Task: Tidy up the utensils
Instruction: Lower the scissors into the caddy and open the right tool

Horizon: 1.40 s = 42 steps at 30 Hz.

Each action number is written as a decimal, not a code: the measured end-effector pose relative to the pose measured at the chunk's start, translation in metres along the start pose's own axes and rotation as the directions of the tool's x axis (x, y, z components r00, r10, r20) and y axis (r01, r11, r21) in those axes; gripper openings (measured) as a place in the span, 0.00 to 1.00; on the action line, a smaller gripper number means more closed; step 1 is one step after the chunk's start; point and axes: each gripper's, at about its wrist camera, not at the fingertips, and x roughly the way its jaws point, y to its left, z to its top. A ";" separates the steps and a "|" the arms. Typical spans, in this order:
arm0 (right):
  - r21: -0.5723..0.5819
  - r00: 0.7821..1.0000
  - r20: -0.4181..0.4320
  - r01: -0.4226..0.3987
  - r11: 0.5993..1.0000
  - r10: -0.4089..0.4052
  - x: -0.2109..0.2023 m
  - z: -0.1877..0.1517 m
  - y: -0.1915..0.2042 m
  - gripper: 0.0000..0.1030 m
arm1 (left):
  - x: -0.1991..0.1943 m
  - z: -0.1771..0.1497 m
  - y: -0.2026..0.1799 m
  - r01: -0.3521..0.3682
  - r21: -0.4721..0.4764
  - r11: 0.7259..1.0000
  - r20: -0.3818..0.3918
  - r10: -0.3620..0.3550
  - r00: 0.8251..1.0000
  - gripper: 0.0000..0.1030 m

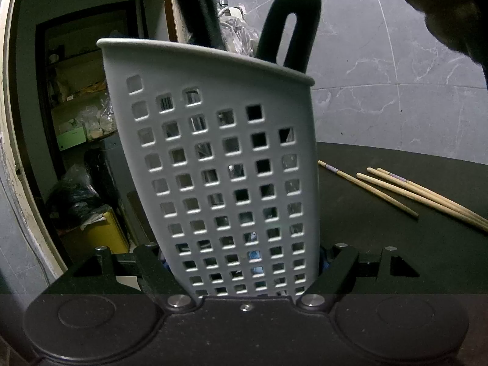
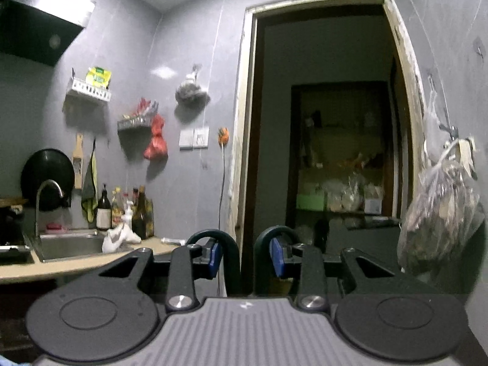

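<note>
Holder: grey perforated utensil holder (image 1: 225, 164), upright on the dark table (image 1: 381, 244), filling the middle of the left wrist view.
Already inside: black looped handle (image 1: 292, 27) rising above the rim; further shapes behind the square holes, too dim to name.
Left to do: four wooden chopsticks (image 1: 421, 195) lying loose on the table, to the right of the holder and well apart from it; none in the holder as far as visible.
Progress: partly done, judging from one long tool housed and the chopsticks not yet collected.
Left gripper (image 1: 244, 270): clamped on the lower body of the holder, one finger (image 1: 149, 270) pressed to each side wall, steadying it.
Right gripper (image 2: 244, 257): closed on the black looped handle (image 2: 244, 262), blue pads (image 2: 215, 257) against the two dark arms of the loop, which curve up between the fingers.
Same handle?: probably the one seen above the holder rim from the left wrist view; a dark blurred mass at that view's top right may be the right tool, but not clear enough to tell.
Tip of held tool: out of sight in the right wrist view, so depth of seating in the holder not tellable there.
Right view background: kitchen wall, sink (image 2: 70, 245) and doorway (image 2: 326, 122) only; no task items beyond the held handle.
</note>
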 end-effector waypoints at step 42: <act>0.078 0.959 -0.285 0.023 0.997 0.001 -0.002 -0.047 -0.018 0.63 | 0.000 -0.001 -0.001 0.000 0.001 1.000 -0.001 0.000 1.000 0.77</act>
